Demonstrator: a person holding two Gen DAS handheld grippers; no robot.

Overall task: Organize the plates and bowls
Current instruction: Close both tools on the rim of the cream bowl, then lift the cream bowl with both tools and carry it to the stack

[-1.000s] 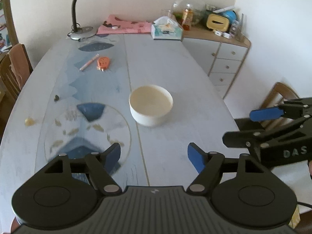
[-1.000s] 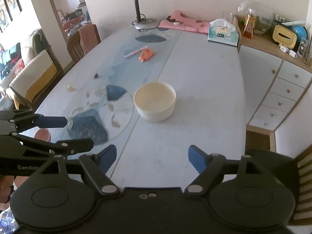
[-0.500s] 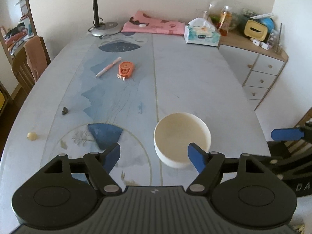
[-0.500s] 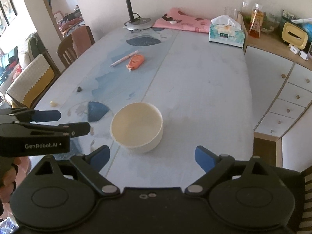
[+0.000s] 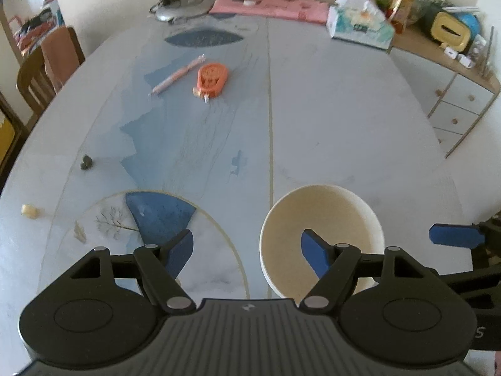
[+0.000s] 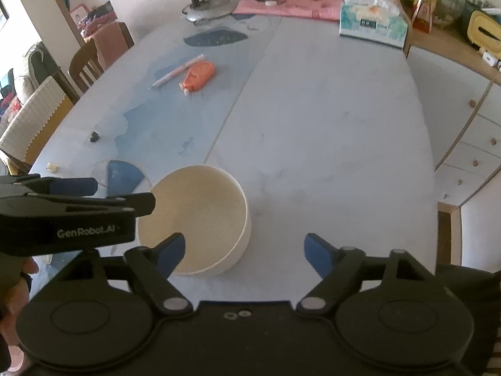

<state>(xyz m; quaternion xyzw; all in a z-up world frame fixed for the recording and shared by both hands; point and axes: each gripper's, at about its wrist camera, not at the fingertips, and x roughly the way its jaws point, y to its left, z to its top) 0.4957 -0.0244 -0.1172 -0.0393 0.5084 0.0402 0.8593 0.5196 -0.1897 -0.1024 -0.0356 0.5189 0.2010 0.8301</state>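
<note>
A cream bowl (image 5: 322, 219) stands empty and upright on the table near its front edge; it also shows in the right wrist view (image 6: 200, 213). My left gripper (image 5: 247, 252) is open, its right fingertip over the bowl's inside and its left fingertip left of the bowl. My right gripper (image 6: 244, 250) is open, its left fingertip over the bowl's inside and its right fingertip over bare table. Neither gripper holds anything. The left gripper's side shows in the right wrist view (image 6: 94, 200).
An orange tape dispenser (image 5: 211, 78) and a pink pen (image 5: 178, 75) lie at mid table. A tissue box (image 5: 360, 26), pink cloth (image 5: 269, 4) and lamp base (image 5: 180, 6) stand at the far end. Chairs (image 6: 84, 62) line the left side, a drawer cabinet (image 6: 469, 119) the right.
Both grippers have moved forward and down toward the bowl, which now sits close under their fingertips. The bowl itself has not moved on the table.
</note>
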